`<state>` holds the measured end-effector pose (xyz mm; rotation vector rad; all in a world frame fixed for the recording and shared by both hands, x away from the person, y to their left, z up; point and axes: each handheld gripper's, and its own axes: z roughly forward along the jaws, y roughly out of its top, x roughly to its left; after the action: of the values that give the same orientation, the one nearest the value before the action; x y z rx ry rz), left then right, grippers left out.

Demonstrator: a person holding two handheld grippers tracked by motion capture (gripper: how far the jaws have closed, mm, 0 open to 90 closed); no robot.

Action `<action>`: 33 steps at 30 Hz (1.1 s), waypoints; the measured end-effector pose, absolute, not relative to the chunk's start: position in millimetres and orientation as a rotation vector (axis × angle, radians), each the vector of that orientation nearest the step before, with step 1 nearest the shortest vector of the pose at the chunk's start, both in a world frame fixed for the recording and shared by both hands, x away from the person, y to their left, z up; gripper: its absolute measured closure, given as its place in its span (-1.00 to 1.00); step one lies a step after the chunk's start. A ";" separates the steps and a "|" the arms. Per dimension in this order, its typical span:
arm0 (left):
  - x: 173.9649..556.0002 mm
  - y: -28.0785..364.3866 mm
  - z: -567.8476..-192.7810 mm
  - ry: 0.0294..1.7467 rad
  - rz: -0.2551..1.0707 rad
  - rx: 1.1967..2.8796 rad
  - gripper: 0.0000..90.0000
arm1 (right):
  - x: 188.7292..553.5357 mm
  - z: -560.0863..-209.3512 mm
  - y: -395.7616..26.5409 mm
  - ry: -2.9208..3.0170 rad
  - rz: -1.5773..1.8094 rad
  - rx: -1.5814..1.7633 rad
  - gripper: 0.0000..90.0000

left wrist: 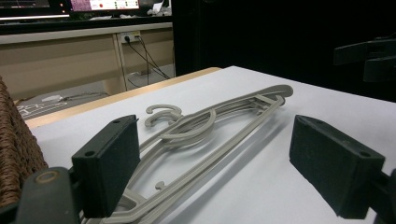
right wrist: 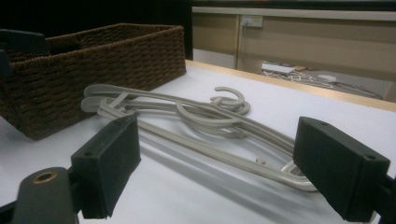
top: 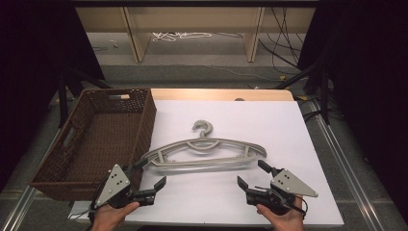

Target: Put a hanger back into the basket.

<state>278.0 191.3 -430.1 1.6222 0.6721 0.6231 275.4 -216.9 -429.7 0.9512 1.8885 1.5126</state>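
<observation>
- High view: a grey plastic hanger (top: 207, 153) lies flat on the white tabletop (top: 269, 120), its hook pointing away from the person. A brown woven basket (top: 98, 139) stands at the tabletop's left edge, just beside the hanger's left end.
- High view: the left gripper (top: 149, 172), held in a hand at the near edge, has its jaws spread wide with nothing between them. Its far jaw sits close to the hanger's left end; whether they touch cannot be told.
- High view: the right gripper (top: 251, 173) is also spread wide and holds nothing. It sits just short of the hanger's right end, apart from it.
- Left gripper view: the hanger (left wrist: 205, 126) stretches away ahead, its near end low beside the left jaw. The basket's wall (left wrist: 14, 144) stands at the far left.
- Right gripper view: the hanger (right wrist: 201, 121) lies across the tabletop ahead of the wide jaws, its near end just by the right jaw. The basket (right wrist: 93, 65) stands beyond, at the hanger's far end.
</observation>
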 end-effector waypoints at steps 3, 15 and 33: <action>277.9 191.0 -430.2 0.669 0.624 1.624 -0.65 | 276.6 -429.9 -217.0 1.894 1.506 0.947 -0.65; 277.9 190.6 -430.5 0.669 0.623 1.625 -0.65 | 284.9 -426.4 -220.1 1.917 1.468 0.944 -0.62; 277.8 190.5 -431.5 0.669 0.622 1.637 -0.65 | 337.4 -393.8 -217.0 2.115 1.310 0.820 -0.44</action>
<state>277.8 190.5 -431.5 1.6368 0.6689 0.6223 337.4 -217.0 -393.8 0.8195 2.1145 1.3099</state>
